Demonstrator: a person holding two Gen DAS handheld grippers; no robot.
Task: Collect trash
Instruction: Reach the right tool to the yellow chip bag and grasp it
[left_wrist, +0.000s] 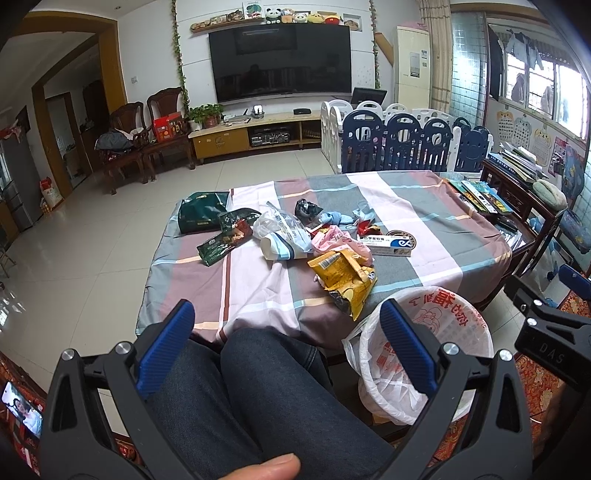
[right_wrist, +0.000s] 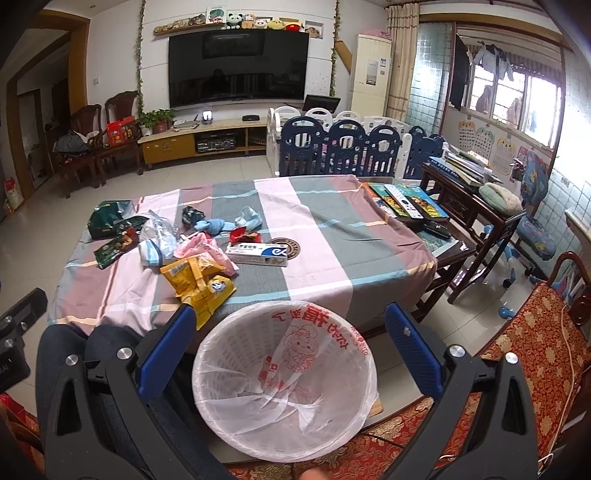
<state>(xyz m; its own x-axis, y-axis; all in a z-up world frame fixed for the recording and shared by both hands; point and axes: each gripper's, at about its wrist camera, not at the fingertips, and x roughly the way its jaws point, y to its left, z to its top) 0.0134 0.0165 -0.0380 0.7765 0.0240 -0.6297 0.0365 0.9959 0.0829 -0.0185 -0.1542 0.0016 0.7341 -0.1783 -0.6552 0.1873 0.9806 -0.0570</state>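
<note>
Trash (left_wrist: 295, 236) heaped on the cloth-covered table (left_wrist: 424, 225), left of middle; yellow bag (right_wrist: 197, 284) nearest the front edge. White-lined bin (right_wrist: 284, 387) below that edge, by the knee (left_wrist: 266, 387). Left gripper (left_wrist: 288, 347) gaping, empty, over the knee. Right gripper (right_wrist: 288, 349) gaping, empty, above the bin.

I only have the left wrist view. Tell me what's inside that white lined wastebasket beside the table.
Observer: The right wrist view looks straight down into the white mesh wastebasket with its red-printed plastic liner. No trash shows inside it.
Operator: Report the right gripper.
Observer: The right gripper is open and holds nothing. Its blue fingers frame the wastebasket's rim.
Operator: Check the books for anything stray.
Observer: A white remote control lies on top of the colourful picture books at the table's far right.
</note>
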